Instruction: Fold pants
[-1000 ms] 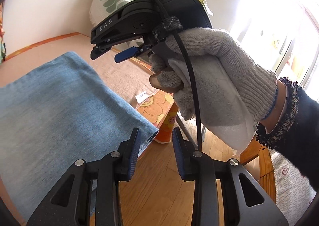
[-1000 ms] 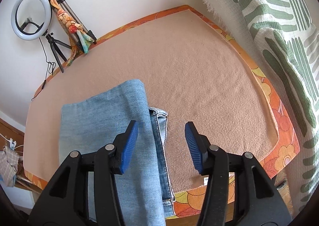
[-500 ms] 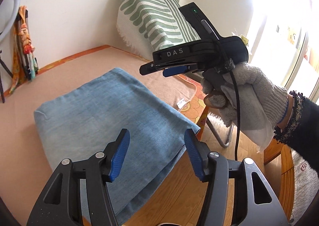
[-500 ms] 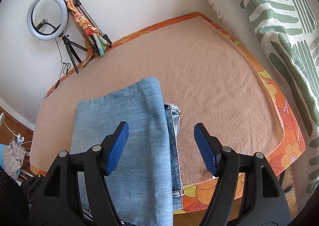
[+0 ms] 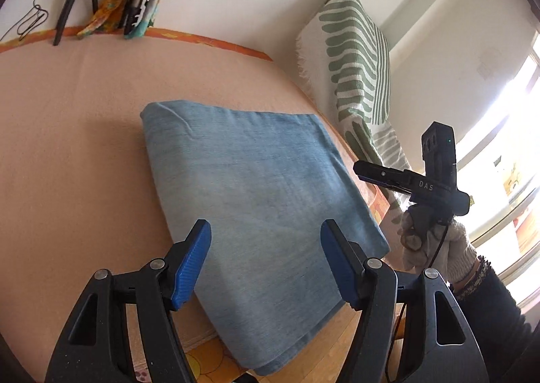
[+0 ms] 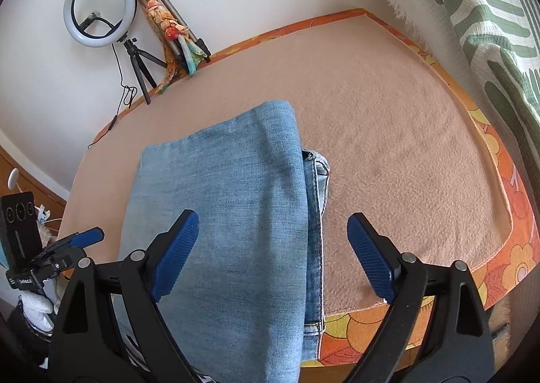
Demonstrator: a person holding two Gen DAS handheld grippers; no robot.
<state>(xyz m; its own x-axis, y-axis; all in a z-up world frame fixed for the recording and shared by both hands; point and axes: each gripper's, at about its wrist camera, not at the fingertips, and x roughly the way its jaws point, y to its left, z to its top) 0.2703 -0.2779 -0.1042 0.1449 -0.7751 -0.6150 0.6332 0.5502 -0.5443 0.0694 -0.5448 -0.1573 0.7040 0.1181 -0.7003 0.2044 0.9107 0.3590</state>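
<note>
Since the earlier frame, both claws have just been opening and nothing is between either pair of pads; the left claw (image 5: pixel 265 261) has swung across from beside the gloved right hand (image 5: pixel 435 241) to face the folded pants (image 5: pixel 256 200) squarely. The pants, light blue denim, lie as a thick rectangular stack on a peach-coloured padded bench (image 6: pixel 388 146) with an orange floral border, set toward its near edge so that one end hangs slightly over that edge. In the right wrist view a narrow strip of stitched seam and waistband (image 6: pixel 317 180) peeks out from under the top layer along its right side, so the layers are not perfectly aligned. The right claw (image 6: pixel 271 254) hovers above the near end of the stack with its blue pads spread wide, empty, one pad over the denim and the other over bare bench. The left claw stands moderately open, also empty, above the near part of the stack. Both appear let go so the fold can settle flat; the folding looks nearly or fully done. A green striped cushion (image 5: pixel 354 72) leans at the far right corner, and a ring light (image 6: pixel 101 1) on a tripod stands against the wall beyond the far left edge.
</note>
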